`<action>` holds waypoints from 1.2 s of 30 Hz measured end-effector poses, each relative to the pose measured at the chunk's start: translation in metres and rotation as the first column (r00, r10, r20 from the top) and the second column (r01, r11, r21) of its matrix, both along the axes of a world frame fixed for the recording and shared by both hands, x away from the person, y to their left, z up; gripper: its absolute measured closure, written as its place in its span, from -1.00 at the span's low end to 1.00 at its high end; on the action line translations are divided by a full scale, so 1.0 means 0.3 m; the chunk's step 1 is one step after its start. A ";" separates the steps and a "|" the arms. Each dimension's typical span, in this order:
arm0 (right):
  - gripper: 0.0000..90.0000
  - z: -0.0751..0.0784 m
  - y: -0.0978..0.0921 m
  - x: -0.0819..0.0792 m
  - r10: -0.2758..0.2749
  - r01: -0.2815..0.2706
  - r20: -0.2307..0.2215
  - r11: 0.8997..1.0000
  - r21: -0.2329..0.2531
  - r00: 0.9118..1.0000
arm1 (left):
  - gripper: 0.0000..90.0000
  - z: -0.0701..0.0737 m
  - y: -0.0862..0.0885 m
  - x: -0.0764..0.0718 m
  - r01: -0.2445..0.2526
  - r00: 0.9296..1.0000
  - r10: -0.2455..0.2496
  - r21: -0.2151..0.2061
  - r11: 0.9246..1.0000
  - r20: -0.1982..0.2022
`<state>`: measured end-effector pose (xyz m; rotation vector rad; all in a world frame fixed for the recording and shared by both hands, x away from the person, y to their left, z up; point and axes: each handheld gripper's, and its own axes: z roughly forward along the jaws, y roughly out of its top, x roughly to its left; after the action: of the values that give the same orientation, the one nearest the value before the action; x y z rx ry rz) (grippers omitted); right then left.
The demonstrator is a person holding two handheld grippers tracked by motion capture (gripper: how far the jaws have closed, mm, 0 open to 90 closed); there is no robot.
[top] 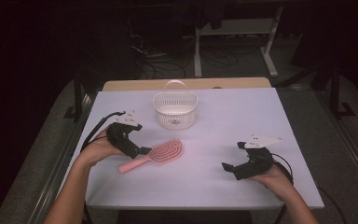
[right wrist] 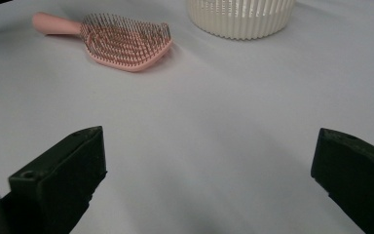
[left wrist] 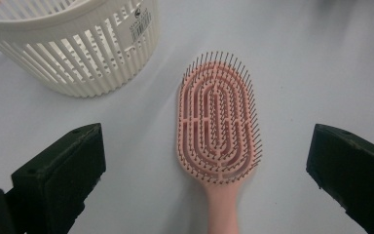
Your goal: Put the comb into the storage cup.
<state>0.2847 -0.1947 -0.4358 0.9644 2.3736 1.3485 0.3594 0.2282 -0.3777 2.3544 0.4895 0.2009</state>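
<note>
A lab is suggested: a white-covered bench [top: 223, 186] is set in a dark room, with cables [top: 168, 63] and desk frames [top: 270, 42] behind its far edge.

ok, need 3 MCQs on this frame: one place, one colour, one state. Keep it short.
1. Where does the hairbrush lie?
A. in the basket
B. on the table, nearer the person than the basket
C. on the floor

2. The hairbrush is:
A. pink
B. green
C. black

3. The left gripper is:
A. shut on the handle
B. shut, empty
C. open

Answers: 1 B, it lies flat on the white table; 2 A, pink head and handle; 3 C, jaws stand wide apart over the brush.
</note>
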 end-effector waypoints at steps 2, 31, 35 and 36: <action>-1.00 0.000 0.000 0.000 0.000 0.000 0.000 1.000 0.000 1.000 | -0.99 0.000 -0.001 0.000 0.002 1.000 -0.002 0.013 1.000 0.000; -1.00 -0.001 0.001 0.000 0.000 0.000 -0.002 1.000 -0.001 1.000 | -0.99 -0.036 -0.017 0.006 0.011 0.999 -0.007 0.129 0.992 -0.031; -1.00 -0.002 0.003 -0.002 0.003 -0.003 -0.004 1.000 -0.003 1.000 | -0.99 -0.041 -0.020 0.006 0.009 0.999 -0.004 0.139 0.990 -0.038; -1.00 -0.002 0.003 -0.002 0.003 -0.003 -0.004 1.000 -0.003 1.000 | -0.99 -0.042 -0.020 0.006 0.014 0.999 -0.008 0.147 0.989 -0.041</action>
<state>0.2840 -0.1939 -0.4363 0.9644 2.3804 1.3442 0.3613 0.2221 -0.3904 2.5089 0.4954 0.1910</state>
